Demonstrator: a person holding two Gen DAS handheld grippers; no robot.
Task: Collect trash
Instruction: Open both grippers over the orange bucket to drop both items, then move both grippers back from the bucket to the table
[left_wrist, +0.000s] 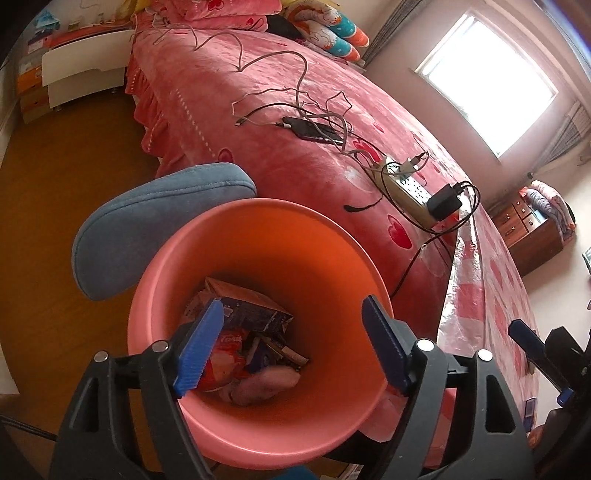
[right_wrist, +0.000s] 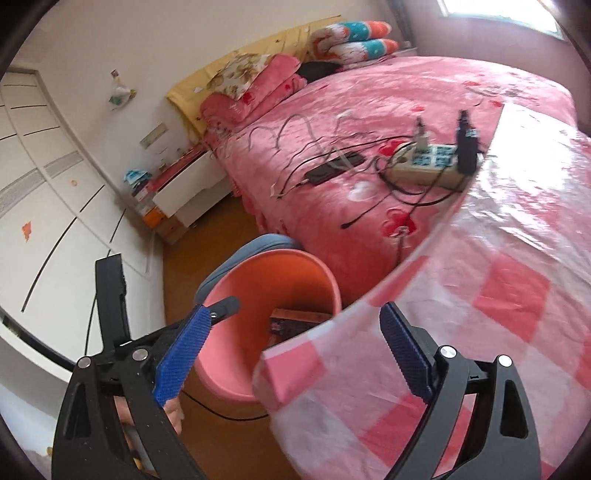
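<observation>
Pink plastic, round and deep — the waste bin (left_wrist: 258, 332) is standing on the wooden floor (left_wrist: 55, 221), tucked against the side of the pink heart-print bed (left_wrist: 295, 110), and the left gripper (left_wrist: 291, 343) is hovering right over its mouth. Its blue-padded jaws are standing wide with nothing between them; by the look of it, a piece has just gone in. Down in the bottom the trash is piling up: a printed cardboard carton (left_wrist: 243, 310), a red-and-white snack wrapper (left_wrist: 225, 354) and a pale crumpled wad (left_wrist: 266, 384).

The right gripper (right_wrist: 295, 354) is waiting just beside, jaws spread wide and empty too, aimed over the corner of the pink-checked plastic sheet (right_wrist: 443, 314) that is covering the bed's near end.

Watch the surroundings: a blue padded cushion (left_wrist: 147, 221) is leaning behind the bin, and a white power strip (right_wrist: 424, 166), a dark phone (left_wrist: 314, 129) and loose charging cables (left_wrist: 277, 74) are sprawling across the bedspread — snags, I'd judge, for any reach across it.
</observation>
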